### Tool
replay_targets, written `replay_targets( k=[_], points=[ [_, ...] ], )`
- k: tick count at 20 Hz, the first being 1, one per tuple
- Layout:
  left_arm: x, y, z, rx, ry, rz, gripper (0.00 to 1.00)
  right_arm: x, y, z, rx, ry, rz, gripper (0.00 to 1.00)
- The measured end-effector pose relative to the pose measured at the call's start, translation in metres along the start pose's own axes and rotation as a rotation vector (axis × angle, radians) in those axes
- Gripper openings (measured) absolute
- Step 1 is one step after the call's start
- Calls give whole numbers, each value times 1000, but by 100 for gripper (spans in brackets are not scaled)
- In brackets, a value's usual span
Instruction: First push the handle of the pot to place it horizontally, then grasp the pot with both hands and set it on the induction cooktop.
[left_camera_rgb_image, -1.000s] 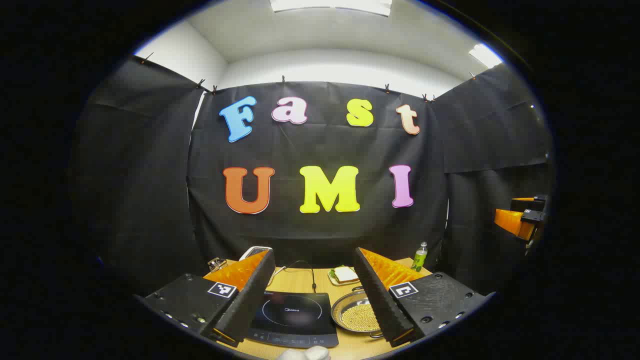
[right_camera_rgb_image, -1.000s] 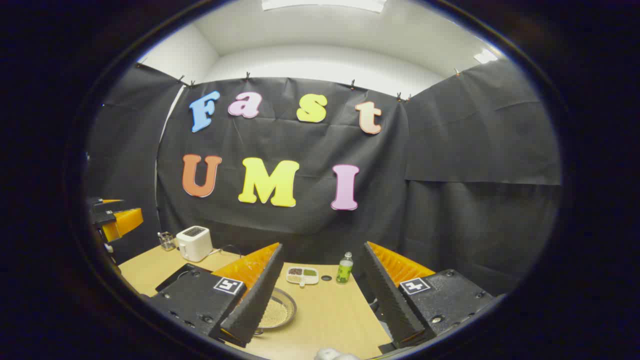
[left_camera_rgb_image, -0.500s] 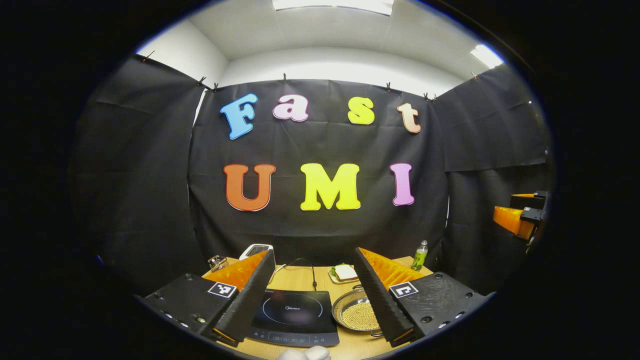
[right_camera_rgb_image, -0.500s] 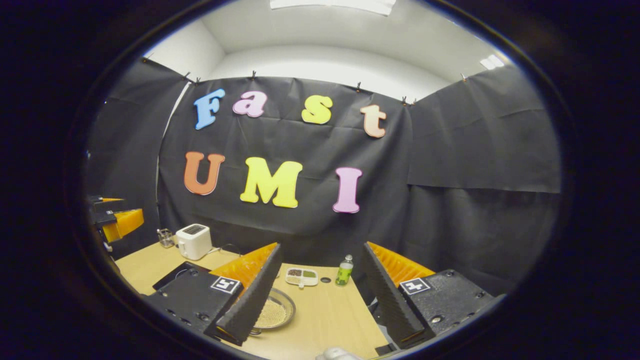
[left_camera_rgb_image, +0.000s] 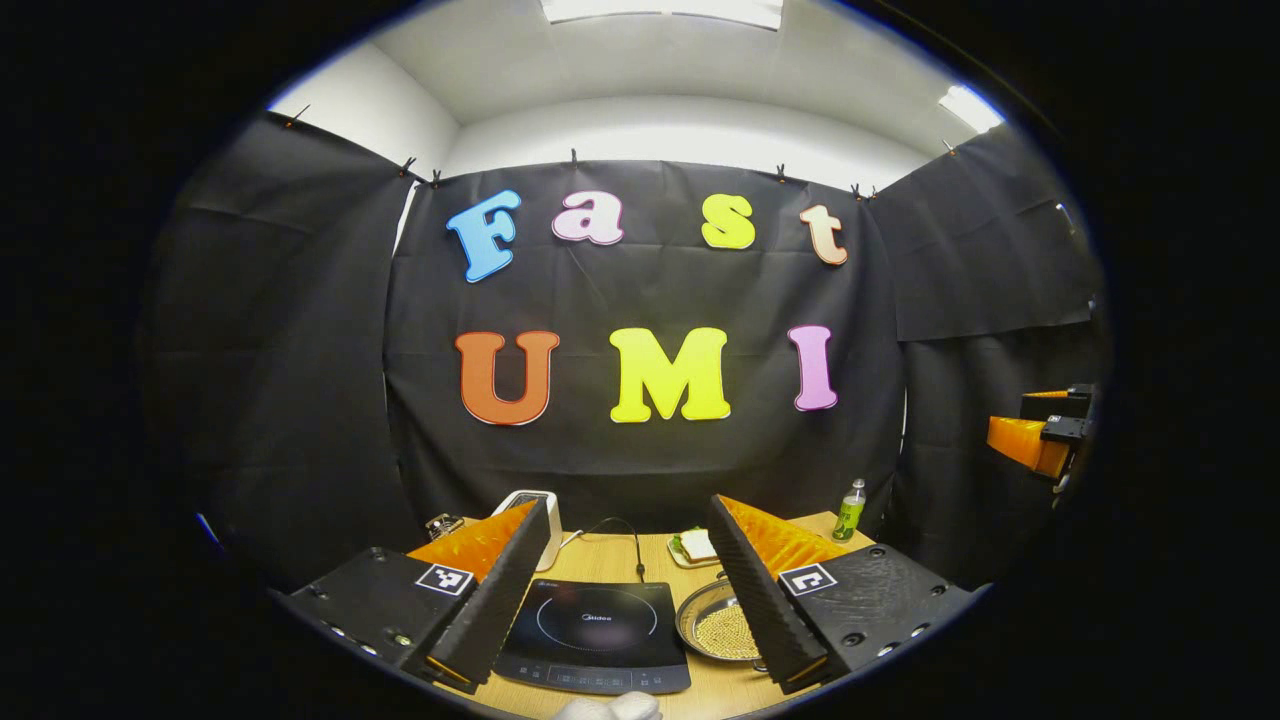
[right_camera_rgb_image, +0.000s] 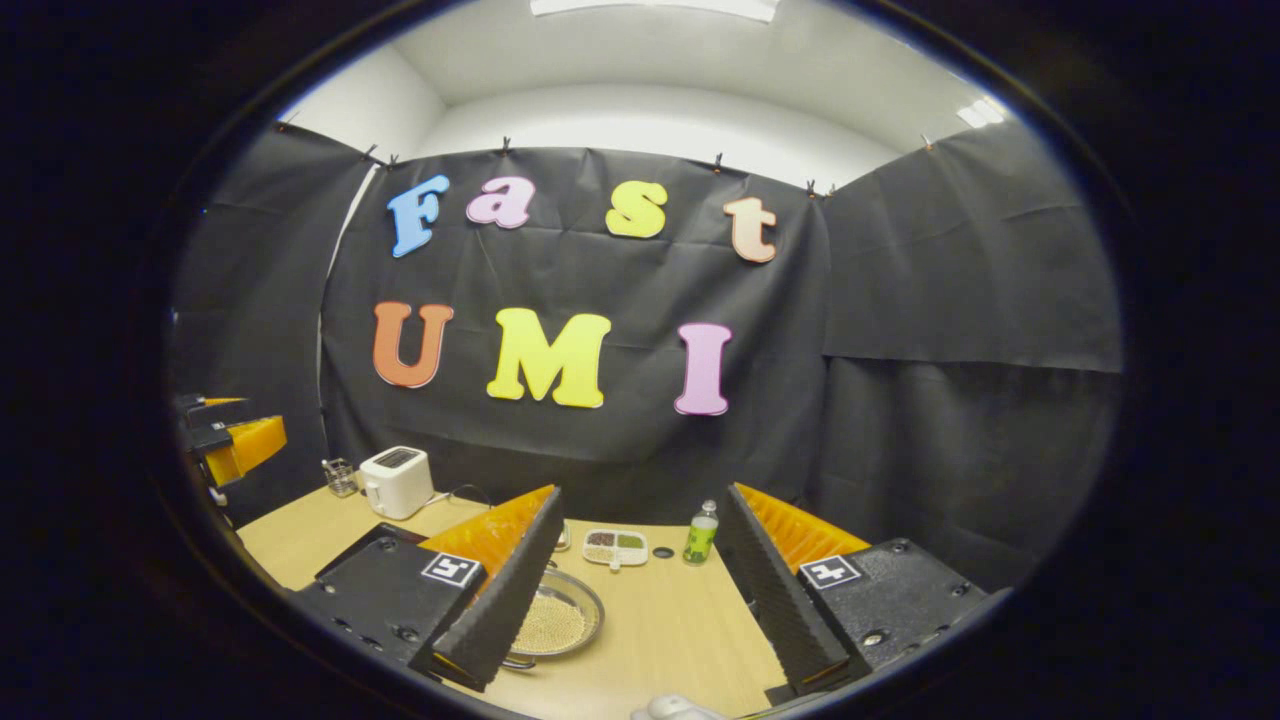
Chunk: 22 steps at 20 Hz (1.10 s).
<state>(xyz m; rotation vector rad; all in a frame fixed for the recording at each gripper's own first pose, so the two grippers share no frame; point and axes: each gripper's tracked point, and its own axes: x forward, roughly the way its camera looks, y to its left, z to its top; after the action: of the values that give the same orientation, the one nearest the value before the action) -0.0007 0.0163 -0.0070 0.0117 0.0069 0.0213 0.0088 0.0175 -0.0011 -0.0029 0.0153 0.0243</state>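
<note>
A shallow metal pot (left_camera_rgb_image: 722, 628) holding pale grains sits on the wooden table, just right of the black induction cooktop (left_camera_rgb_image: 596, 634). My left gripper (left_camera_rgb_image: 630, 512) hovers above the table's near edge, open, framing the cooktop; its right finger (left_camera_rgb_image: 755, 590) covers the pot's right side. In the right gripper view the pot (right_camera_rgb_image: 562, 620) lies low and left, partly behind the left finger (right_camera_rgb_image: 505, 590), with a loop handle (right_camera_rgb_image: 516, 662) at its near rim. My right gripper (right_camera_rgb_image: 643, 495) is open over bare table. Each gripper shows at the other view's edge (left_camera_rgb_image: 1035, 440) (right_camera_rgb_image: 235, 440).
A white toaster (right_camera_rgb_image: 397, 481) and a small glass (right_camera_rgb_image: 340, 477) stand at the back left. A green bottle (right_camera_rgb_image: 701, 534), a divided snack dish (right_camera_rgb_image: 616, 546) and a sandwich plate (left_camera_rgb_image: 694, 546) sit behind the pot. The cooktop's cord (left_camera_rgb_image: 632, 535) runs to the back.
Both views have drifted slightly, and the cooktop and pot now sit a little higher and farther right in the left gripper view. Both grippers stay open; nothing on the table moved.
</note>
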Motion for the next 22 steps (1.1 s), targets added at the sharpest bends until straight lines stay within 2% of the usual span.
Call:
replay_targets(
  k=[14, 17, 19, 20, 21, 22],
  points=[
    [-5, 5, 0, 0, -3, 16, 95, 4, 17, -1, -14, 8, 43, 100],
    [-6, 5, -4, 11, 0, 22, 95, 10, 47, -14, 8, 54, 139, 100],
    [-8, 5, -9, 13, 4, 30, 95, 15, 69, -36, 9, 133, 206, 70],
    [-9, 6, -11, 13, 10, 36, 84, 16, 85, -47, 0, 173, 254, 47],
    [-10, 7, -13, 9, 14, 42, 95, 21, 104, -63, -14, 220, 316, 41],
    [-12, 9, -16, 2, 20, 46, 95, 23, 118, -77, -23, 264, 356, 19]
  ],
)
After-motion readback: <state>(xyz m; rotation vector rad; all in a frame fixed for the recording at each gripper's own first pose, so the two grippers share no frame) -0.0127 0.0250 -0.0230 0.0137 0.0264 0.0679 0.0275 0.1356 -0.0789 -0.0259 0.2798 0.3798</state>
